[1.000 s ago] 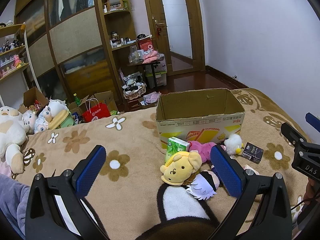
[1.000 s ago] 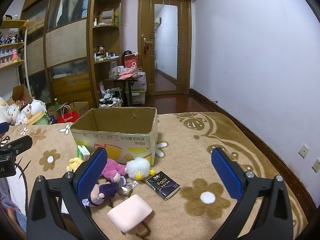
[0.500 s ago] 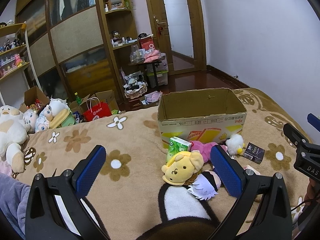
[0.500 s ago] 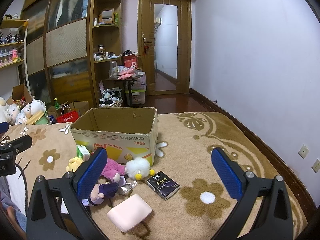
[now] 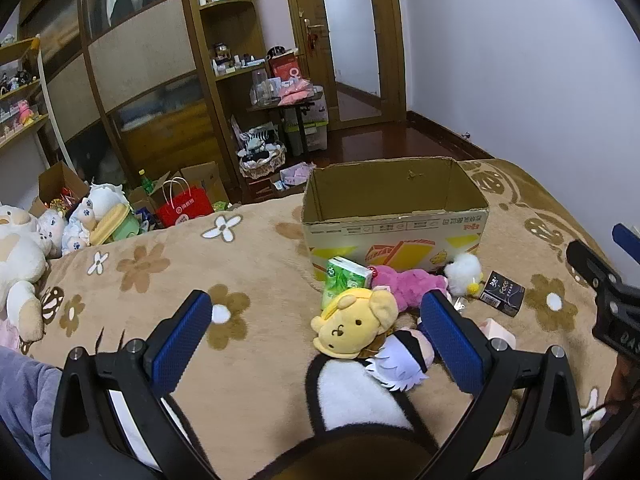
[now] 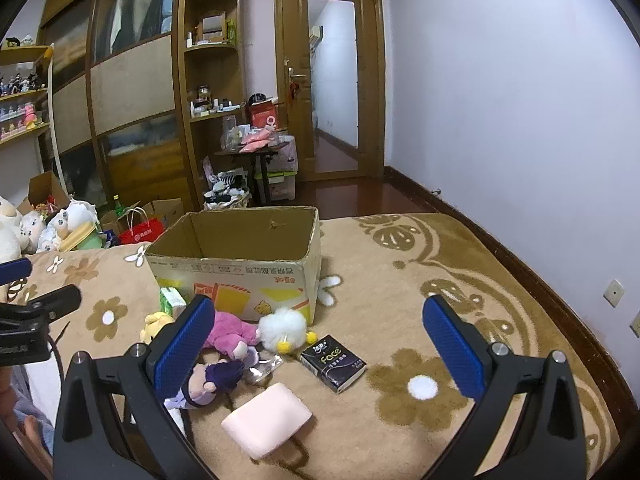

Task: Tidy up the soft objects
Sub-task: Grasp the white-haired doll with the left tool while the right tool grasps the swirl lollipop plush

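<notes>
An open cardboard box (image 5: 394,216) (image 6: 240,264) stands on a brown flowered blanket (image 5: 248,264). In front of it lie a yellow dog plush (image 5: 354,326), a pink plush (image 5: 404,280) (image 6: 230,330), a white fluffy chick (image 5: 464,272) (image 6: 284,328), a small doll with white and purple hair (image 5: 402,360) (image 6: 212,380), a green tissue pack (image 5: 344,280), a black tissue pack (image 5: 502,292) (image 6: 332,362) and a pink pad (image 6: 268,420). My left gripper (image 5: 316,336) hangs open just short of the yellow plush. My right gripper (image 6: 320,340) hangs open above the black pack.
Big white plush toys (image 5: 20,256) lie at the blanket's left edge. Beyond the bed are a red paper bag (image 5: 184,212), cartons, a small cluttered table (image 5: 288,100), a wooden wardrobe (image 5: 132,80) and a door. A white wall (image 6: 520,100) runs along the right.
The left view has shifted slightly, so the box and toys sit a little further right. The right view and both grippers' opening are unchanged.
</notes>
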`<move>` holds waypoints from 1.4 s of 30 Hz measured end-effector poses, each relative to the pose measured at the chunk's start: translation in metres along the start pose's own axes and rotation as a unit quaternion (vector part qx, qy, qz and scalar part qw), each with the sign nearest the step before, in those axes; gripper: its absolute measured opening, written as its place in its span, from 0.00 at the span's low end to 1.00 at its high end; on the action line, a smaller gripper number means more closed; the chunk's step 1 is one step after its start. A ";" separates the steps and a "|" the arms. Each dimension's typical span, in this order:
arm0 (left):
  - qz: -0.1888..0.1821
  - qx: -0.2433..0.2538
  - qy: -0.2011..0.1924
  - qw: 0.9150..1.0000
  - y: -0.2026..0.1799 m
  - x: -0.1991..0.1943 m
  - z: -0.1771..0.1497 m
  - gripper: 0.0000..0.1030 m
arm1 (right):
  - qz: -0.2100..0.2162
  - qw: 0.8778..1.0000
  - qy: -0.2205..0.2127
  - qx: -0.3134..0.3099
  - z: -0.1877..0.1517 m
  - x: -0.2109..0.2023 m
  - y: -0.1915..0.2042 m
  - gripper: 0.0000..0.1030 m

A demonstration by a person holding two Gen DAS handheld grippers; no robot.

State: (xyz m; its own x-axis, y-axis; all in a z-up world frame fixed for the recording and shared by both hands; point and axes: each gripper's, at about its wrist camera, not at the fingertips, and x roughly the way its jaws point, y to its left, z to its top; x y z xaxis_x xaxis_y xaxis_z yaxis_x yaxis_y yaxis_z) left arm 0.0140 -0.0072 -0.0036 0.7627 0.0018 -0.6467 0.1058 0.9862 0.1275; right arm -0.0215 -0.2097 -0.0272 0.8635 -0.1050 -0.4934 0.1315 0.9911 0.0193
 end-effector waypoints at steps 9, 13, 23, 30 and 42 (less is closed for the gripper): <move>-0.011 -0.014 0.015 1.000 -0.003 0.019 0.007 1.00 | 0.002 0.999 0.044 0.007 -0.003 0.017 0.000 1.00; -0.018 -0.020 0.028 0.999 -0.005 0.034 0.010 1.00 | 0.006 0.997 0.071 0.013 -0.006 0.030 -0.002 1.00; -0.030 -0.003 0.066 0.997 -0.026 0.074 0.006 1.00 | 0.031 0.990 0.139 0.015 -0.021 0.069 -0.004 1.00; -0.046 0.026 0.111 0.992 -0.044 0.104 -0.008 1.00 | 0.057 0.978 0.201 0.005 -0.041 0.094 -0.001 0.98; -0.097 0.039 0.184 0.977 -0.066 0.141 -0.029 1.00 | 0.099 0.955 0.280 -0.021 -0.070 0.119 0.013 0.98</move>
State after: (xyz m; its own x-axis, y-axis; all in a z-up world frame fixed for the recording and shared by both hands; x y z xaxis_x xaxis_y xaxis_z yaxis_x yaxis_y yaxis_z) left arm 0.0956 -0.0676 -0.1253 0.4437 -0.1106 -0.8893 0.2850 0.9582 0.0230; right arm 0.0491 -0.2041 -0.1468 0.4729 0.1326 -0.8711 -0.0370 0.9907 0.1308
